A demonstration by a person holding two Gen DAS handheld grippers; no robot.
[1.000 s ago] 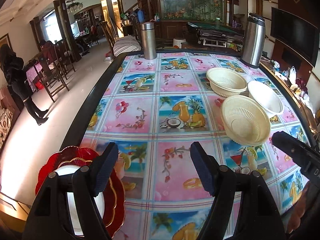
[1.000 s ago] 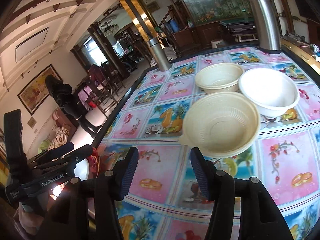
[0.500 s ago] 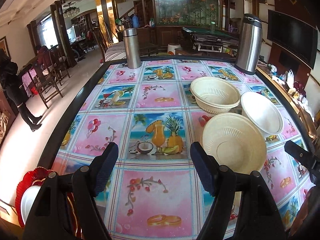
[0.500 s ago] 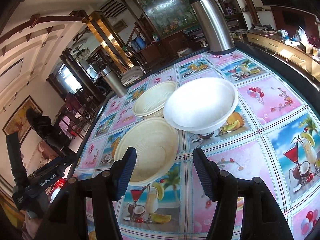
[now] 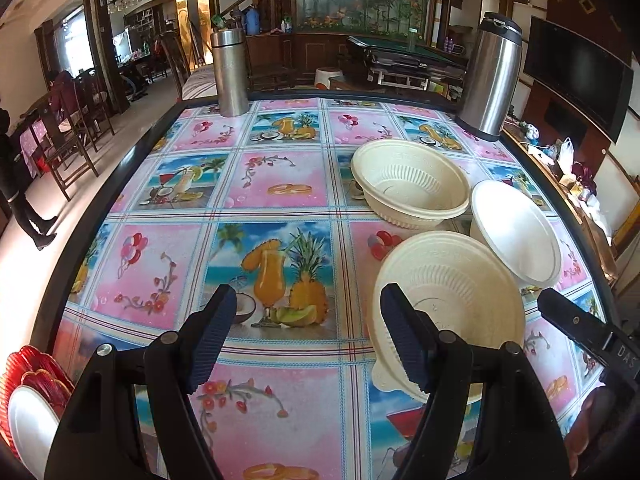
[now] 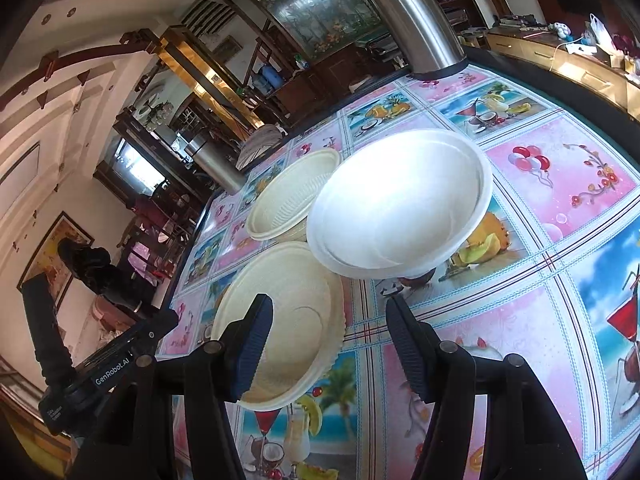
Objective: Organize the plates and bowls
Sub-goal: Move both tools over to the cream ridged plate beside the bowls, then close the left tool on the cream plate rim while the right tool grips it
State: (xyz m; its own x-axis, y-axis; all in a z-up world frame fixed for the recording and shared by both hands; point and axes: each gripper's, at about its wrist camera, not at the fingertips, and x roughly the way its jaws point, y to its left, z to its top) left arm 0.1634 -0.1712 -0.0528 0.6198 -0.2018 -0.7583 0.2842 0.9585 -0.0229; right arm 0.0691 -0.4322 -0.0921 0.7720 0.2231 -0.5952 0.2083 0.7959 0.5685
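Three bowls stand on the right part of the table: a near cream ribbed bowl (image 5: pixel 452 296) (image 6: pixel 288 320), a far cream ribbed bowl (image 5: pixel 412 182) (image 6: pixel 292 196), and a white bowl (image 5: pixel 516 232) (image 6: pixel 400 204). The white bowl's rim overlaps the near cream one. My left gripper (image 5: pixel 308 336) is open and empty, its right finger in front of the near cream bowl. My right gripper (image 6: pixel 328 348) is open and empty, low over the table just before the white bowl. Red plates with a white plate (image 5: pixel 28 408) sit at the lower left.
A steel flask (image 5: pixel 230 72) stands at the far edge and a tall steel thermos (image 5: pixel 490 76) (image 6: pixel 412 16) at the far right corner. The table has a colourful patterned cloth (image 5: pixel 280 192) and a dark rim. A person stands far left.
Both grippers moved forward and right toward the bowls. The red plates slid to the left view's corner. The right gripper tilted and closed in on the white bowl.
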